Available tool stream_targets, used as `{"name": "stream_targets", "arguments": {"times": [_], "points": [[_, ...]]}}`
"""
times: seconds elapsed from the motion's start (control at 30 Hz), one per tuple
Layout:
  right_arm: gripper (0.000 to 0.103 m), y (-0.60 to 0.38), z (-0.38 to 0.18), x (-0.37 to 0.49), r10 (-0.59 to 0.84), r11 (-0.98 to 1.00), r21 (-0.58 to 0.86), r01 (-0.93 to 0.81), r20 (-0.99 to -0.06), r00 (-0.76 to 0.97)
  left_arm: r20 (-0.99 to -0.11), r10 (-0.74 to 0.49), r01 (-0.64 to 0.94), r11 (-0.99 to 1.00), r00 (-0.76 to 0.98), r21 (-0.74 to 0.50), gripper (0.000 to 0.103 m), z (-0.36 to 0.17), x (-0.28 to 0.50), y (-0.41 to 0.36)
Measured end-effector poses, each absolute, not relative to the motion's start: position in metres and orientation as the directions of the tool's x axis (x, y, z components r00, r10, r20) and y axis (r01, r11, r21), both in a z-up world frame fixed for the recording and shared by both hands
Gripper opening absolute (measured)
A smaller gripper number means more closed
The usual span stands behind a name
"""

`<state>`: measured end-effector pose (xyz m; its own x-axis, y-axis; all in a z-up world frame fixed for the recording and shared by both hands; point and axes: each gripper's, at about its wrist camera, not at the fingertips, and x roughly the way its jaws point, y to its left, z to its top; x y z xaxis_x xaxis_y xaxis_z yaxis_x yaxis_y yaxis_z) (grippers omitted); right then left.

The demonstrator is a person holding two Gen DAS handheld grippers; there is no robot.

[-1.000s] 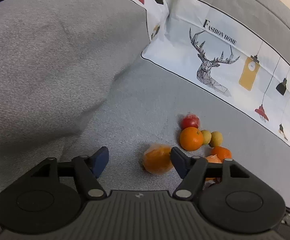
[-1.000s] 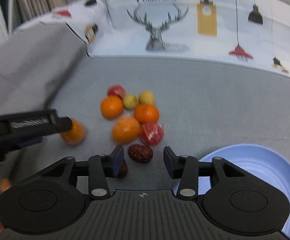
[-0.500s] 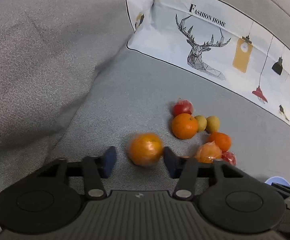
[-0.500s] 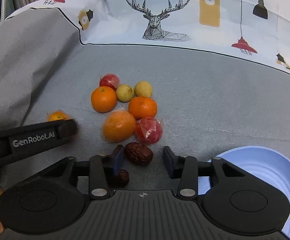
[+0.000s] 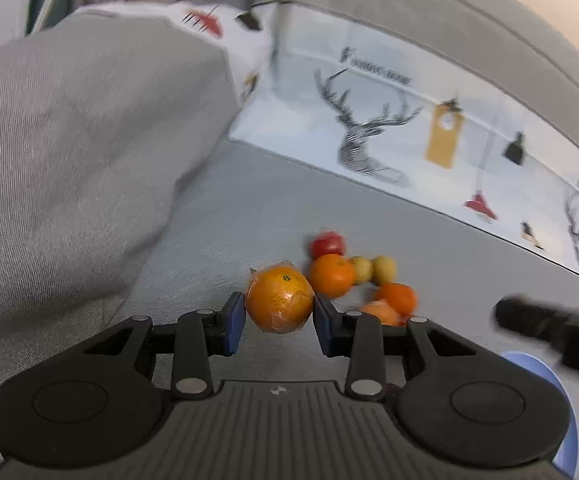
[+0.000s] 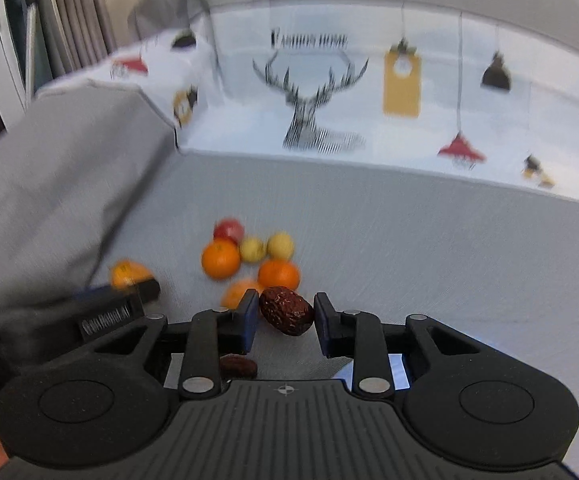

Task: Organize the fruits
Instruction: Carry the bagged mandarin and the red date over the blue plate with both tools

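Had my left gripper (image 5: pixel 278 316) clamped on the wrapped orange (image 5: pixel 280 298), right gripper (image 6: pixel 285 318) pinching a date (image 6: pixel 286 310), both lower centre. Best kept level, swinging slowly toward the blue bowl (image 5: pixel 545 368) lower right.

A grey fabric seat surface (image 6: pixel 409 240) is seen, bordered at the rear by a white printed cushion (image 6: pixel 429 92). The cushion is printed with a line-drawn stag head (image 6: pixel 309 96), a yellow hanging lamp (image 6: pixel 401 80), a red lamp (image 6: pixel 461 148), a black lamp (image 6: pixel 496 70) and blurred lettering (image 6: pixel 309 40). A grey pillow (image 5: pixel 69 152) is positioned at the left, resting on the seat. Pleated curtains (image 6: pixel 69 12) are visible at upper left.
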<state>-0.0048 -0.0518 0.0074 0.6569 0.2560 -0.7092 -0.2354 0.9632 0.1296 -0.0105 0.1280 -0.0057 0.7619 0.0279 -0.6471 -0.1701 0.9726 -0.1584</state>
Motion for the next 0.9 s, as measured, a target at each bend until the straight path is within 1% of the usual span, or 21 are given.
{"name": "stream_targets", "arguments": {"times": [0.13, 0.27, 0.4, 0.47, 0.57, 0.77, 0.9], "points": [[0.031, -0.079, 0.035, -0.029, 0.241, 0.964, 0.077, -0.256, -0.664, 0.708, -0.61, -0.013, -0.075, 0.99, 0.792, -0.118, 0.041, 0.007, -0.026, 0.109], [0.031, -0.111, 0.031, -0.046, 0.193, 0.977, 0.063, -0.205, -0.675, 0.712, -0.611, -0.068, 0.015, 0.996, 0.789, -0.092, 0.041, 0.016, -0.038, 0.091], [0.031, -0.141, 0.014, -0.052, 0.128, 0.992, 0.088, -0.093, -0.717, 0.685, -0.633, -0.125, 0.075, 0.992, 0.764, -0.105, 0.041, 0.027, -0.047, 0.077], [0.031, -0.148, 0.016, -0.053, 0.109, 0.993, 0.107, -0.046, -0.706, 0.7, -0.651, -0.136, 0.097, 0.991, 0.747, -0.096, 0.041, 0.033, -0.049, 0.067], [0.031, -0.15, 0.025, -0.055, 0.099, 0.993, 0.11, -0.034, -0.673, 0.733, -0.684, -0.142, 0.12, 0.99, 0.715, -0.08, 0.041, 0.038, -0.05, 0.051], [0.031, -0.153, 0.036, -0.061, 0.087, 0.995, 0.089, -0.037, -0.664, 0.742, -0.751, -0.167, 0.17, 0.983, 0.639, -0.074, 0.041, 0.029, -0.049, 0.024], [0.031, -0.164, 0.04, -0.064, 0.063, 0.997, 0.074, -0.019, -0.658, 0.75, -0.788, -0.19, 0.183, 0.978, 0.586, -0.099, 0.041, 0.019, -0.043, 0.01]]}}
